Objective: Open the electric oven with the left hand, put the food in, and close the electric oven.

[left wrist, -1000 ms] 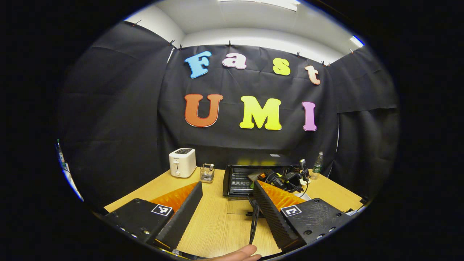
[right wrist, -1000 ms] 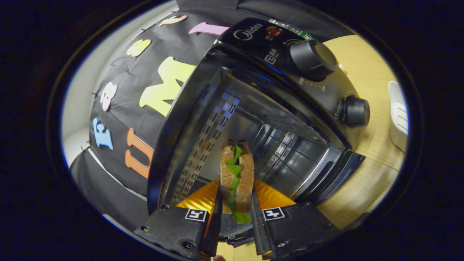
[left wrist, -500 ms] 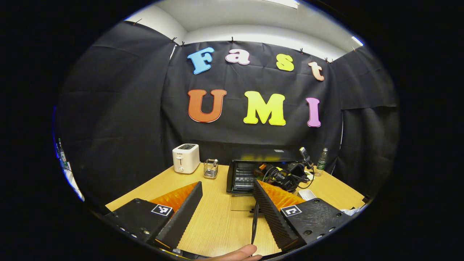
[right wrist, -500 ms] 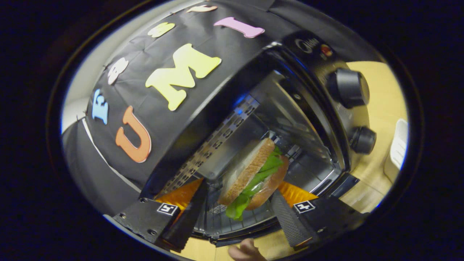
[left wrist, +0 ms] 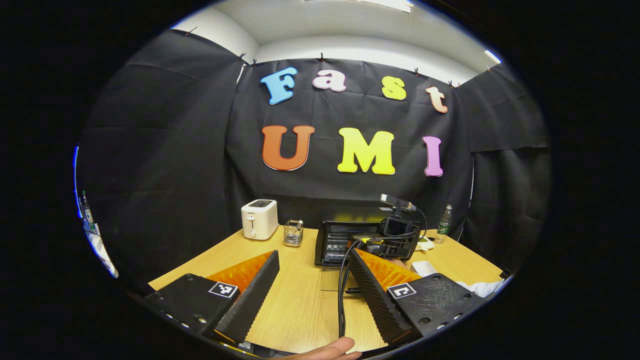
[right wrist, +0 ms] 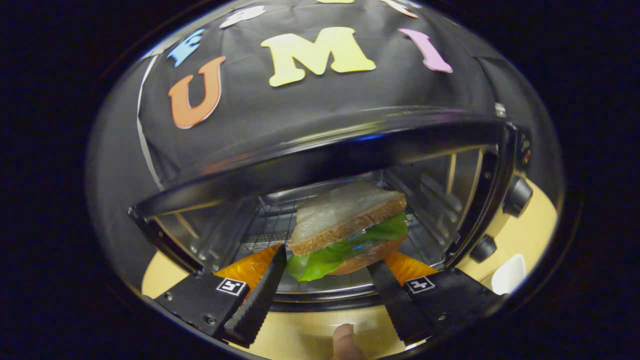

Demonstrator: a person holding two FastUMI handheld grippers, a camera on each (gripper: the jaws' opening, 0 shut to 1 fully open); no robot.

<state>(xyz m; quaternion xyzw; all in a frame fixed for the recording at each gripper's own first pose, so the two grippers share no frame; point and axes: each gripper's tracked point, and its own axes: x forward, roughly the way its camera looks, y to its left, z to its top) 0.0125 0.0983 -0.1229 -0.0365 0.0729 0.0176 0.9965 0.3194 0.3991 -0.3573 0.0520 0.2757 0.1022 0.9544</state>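
Toaster (left wrist: 259, 219) and wire holder (left wrist: 293, 233) left of open oven (left wrist: 336, 242)

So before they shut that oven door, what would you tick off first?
1. Sandwich lying on the oven rack, inside the electric oven: ok.
2. Right gripper let go, jaws spread with the sandwich loose between them: ok.
3. Right gripper pulled out of the doorway: not ok; its fingertips are at the oven's front edge.
4. Left gripper open and empty, ready for the door: ok.
5. Door folded down flat on the table in the left gripper view: ok.
6. Cable hanging near the door, out of the way: cannot tell.
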